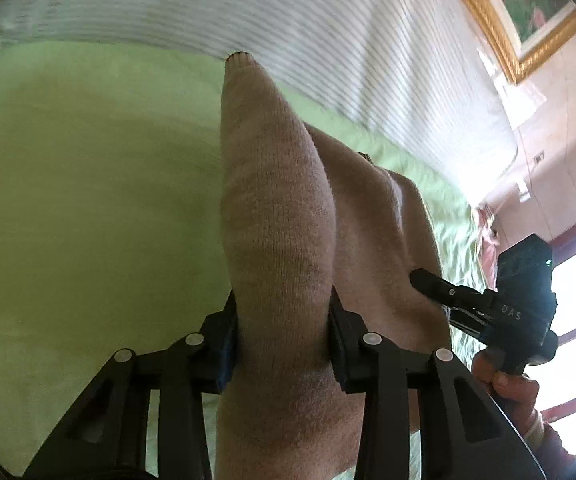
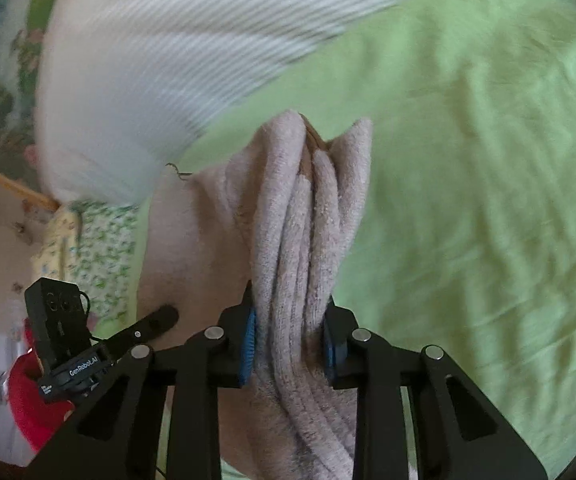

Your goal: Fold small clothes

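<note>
Bedsheet (image 1: pixel 68 200), green, with striped white cloth (image 1: pixel 248 8) lying along its far edge. Beige towel (image 1: pixel 280 220) hangs bunched above the sheet, held between both grippers. Left gripper (image 1: pixel 284 344) clamps one bunched end, right gripper (image 2: pixel 290 344) clamps the other, pleated.

Both grippers, left gripper (image 1: pixel 284 344) and right gripper (image 2: pixel 290 344), are matte black linkages with silver round rivets and blue jaw pads, white "GenRobot.AI" lettering, bare-skinned hand (image 1: pixel 504 380), red sleeve (image 2: pixel 32 408).
</note>
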`<state>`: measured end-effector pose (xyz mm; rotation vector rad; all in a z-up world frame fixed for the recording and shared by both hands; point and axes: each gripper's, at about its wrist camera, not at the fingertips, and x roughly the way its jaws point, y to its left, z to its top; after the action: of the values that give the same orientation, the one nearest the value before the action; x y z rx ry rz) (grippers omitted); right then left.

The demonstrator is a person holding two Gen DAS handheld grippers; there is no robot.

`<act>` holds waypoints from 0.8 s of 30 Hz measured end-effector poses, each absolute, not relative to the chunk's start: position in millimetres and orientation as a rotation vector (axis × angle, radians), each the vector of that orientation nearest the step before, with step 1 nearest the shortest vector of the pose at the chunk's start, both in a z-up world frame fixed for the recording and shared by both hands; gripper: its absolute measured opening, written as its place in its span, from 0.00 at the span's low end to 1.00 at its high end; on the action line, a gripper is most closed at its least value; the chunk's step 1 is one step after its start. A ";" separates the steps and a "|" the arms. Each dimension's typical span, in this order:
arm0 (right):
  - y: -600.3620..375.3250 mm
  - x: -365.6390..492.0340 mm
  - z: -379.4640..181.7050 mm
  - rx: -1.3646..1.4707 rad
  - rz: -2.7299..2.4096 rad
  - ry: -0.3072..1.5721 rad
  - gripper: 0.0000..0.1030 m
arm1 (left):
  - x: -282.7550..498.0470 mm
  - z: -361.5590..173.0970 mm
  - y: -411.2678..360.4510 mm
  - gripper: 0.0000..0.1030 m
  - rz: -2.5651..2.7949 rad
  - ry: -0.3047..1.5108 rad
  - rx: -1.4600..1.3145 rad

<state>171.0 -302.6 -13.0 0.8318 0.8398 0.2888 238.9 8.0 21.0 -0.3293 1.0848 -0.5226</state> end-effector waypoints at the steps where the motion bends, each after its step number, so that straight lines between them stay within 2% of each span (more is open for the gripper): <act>1: -287.6 174.0 -10.1 0.830 0.321 0.835 0.27 | 234.9 26.0 27.7 0.36 -0.499 1.073 -0.339; 6: -214.5 199.9 -10.4 0.788 0.441 0.864 0.27 | 226.8 26.9 98.2 0.36 -0.384 1.056 -0.371; 14: -153.3 233.0 -32.2 0.653 0.456 0.943 0.27 | 232.5 -27.4 139.8 0.39 -0.286 1.117 -0.440; 17: -155.1 238.3 -42.0 0.622 0.442 0.962 0.29 | 238.3 -41.0 144.8 0.47 -0.286 1.122 -0.458; 22: -158.0 241.2 -50.6 0.529 0.428 0.965 0.37 | 243.1 -53.7 145.6 0.72 -0.269 1.126 -0.450; 24: -162.4 242.1 -51.5 0.532 0.416 0.971 0.43 | 245.3 -58.3 148.4 0.72 -0.270 1.138 -0.487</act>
<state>242.2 -162.4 -51.5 0.5317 0.9710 0.4164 245.3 148.4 -58.3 -0.4866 1.1375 -0.2700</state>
